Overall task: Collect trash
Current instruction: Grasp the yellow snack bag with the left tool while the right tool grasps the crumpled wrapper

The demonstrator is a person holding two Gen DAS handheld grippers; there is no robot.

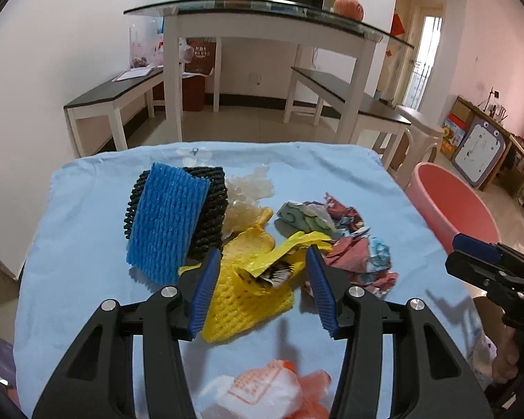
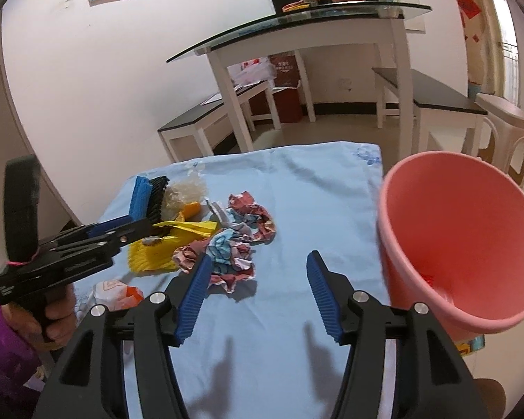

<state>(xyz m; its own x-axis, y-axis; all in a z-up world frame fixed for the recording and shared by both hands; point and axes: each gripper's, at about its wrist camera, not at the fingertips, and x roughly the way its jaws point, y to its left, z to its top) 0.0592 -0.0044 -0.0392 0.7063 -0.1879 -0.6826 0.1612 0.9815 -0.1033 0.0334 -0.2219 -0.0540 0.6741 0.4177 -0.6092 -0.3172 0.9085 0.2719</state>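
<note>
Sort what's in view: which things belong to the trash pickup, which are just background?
Job:
yellow foam net
blue foam net
black foam net
crumpled paper
orange-white wrapper
pink bin
left hand-held gripper, open
right hand-held gripper, open

Background:
glass table
benches
whiteboard toy
stool

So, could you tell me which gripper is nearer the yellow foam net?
Left. The left gripper hangs right over the yellow foam net; the right gripper is off to its side, nearer the pink bucket.
</note>
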